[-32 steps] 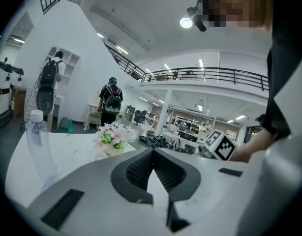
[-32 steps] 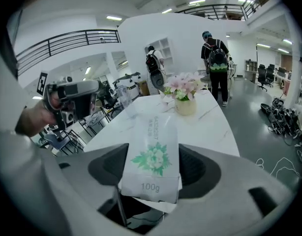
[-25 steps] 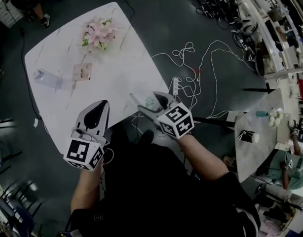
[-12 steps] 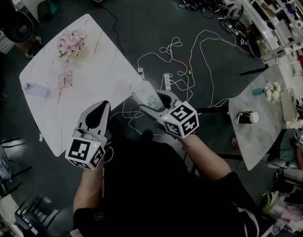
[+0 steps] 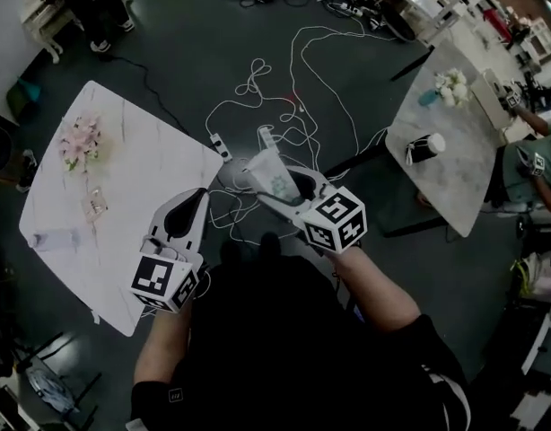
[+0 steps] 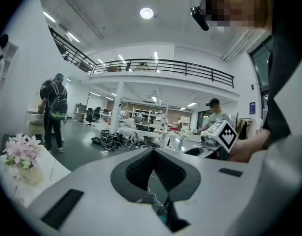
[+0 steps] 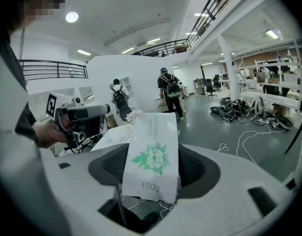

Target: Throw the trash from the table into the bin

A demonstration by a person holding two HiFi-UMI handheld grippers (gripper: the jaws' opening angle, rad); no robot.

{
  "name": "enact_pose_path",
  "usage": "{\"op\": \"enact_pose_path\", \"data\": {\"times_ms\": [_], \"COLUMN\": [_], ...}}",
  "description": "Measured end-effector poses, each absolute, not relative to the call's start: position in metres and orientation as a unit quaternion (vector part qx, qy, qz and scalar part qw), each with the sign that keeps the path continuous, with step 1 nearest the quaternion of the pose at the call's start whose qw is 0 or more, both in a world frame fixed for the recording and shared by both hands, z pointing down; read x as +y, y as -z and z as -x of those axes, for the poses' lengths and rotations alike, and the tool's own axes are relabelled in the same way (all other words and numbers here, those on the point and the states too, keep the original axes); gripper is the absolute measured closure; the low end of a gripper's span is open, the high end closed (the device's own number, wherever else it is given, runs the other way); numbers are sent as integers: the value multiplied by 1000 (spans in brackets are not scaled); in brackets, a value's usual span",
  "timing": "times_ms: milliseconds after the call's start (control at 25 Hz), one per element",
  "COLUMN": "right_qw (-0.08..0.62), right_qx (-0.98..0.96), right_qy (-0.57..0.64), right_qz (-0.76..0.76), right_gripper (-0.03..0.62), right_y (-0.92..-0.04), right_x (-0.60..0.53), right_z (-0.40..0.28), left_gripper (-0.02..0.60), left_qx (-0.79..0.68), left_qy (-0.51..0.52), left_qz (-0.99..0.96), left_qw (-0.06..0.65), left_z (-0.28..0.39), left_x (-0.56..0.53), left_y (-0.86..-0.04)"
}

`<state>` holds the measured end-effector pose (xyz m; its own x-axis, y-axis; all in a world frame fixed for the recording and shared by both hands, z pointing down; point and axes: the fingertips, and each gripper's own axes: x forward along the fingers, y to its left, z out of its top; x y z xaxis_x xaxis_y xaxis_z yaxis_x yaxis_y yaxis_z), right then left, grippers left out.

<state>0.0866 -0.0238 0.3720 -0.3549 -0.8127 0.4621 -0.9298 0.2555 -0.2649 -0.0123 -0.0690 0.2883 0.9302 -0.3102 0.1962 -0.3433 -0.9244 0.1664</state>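
Note:
My right gripper (image 5: pixel 274 185) is shut on a white carton (image 5: pixel 268 171) printed with a green flower, and holds it over the dark floor just past the white marble table's (image 5: pixel 141 187) corner. In the right gripper view the carton (image 7: pixel 153 146) stands upright between the two pads, filling the gap. My left gripper (image 5: pixel 195 201) hangs over the table's near corner, shut with nothing in it; its pads meet in the left gripper view (image 6: pixel 152 152). On the table lie a small packet (image 5: pixel 94 206) and a clear plastic wrapper (image 5: pixel 49 239). No bin shows in any view.
A pot of pink flowers (image 5: pixel 81 142) stands on the table's far side. White cables (image 5: pixel 284 106) sprawl over the floor ahead. A second marble table (image 5: pixel 455 182) with a cup and flowers is at the right. People stand at the top left (image 5: pixel 91 3).
The view has swung right, so the table slid toward the left edge. Both grippers have moved off it toward the cabled floor. The right gripper keeps the carton.

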Motion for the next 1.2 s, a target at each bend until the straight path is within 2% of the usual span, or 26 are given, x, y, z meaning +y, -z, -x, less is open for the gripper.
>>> {"op": "enact_pose_path", "data": {"times_ms": [400,680,840,1200], "right_qw": [94,59,57,73], "right_qx": [-683,-636,-615,-587], "right_qy": [-280,-318,-340,-406], "right_qz": [-668,-700,-710,-697], "right_gripper": [304,304,304,304], "right_y": [-389,-435,-483,-642], "right_x": [32,68,91,125], "right_z": [-147,-216,-251,-308], "left_gripper": [568,568,568,568], "left_qx": [-22,27,60,39], "left_qy": [-127,-173,-219,-228], "left_qz": [-987,-977,-966,-961], "left_qw": [98,120,125,152], "left_z": [-52,-138,-178,-256], "left_x": [-49,-25,-3,7], "left_y": [-312,-362,-405,-539]}}
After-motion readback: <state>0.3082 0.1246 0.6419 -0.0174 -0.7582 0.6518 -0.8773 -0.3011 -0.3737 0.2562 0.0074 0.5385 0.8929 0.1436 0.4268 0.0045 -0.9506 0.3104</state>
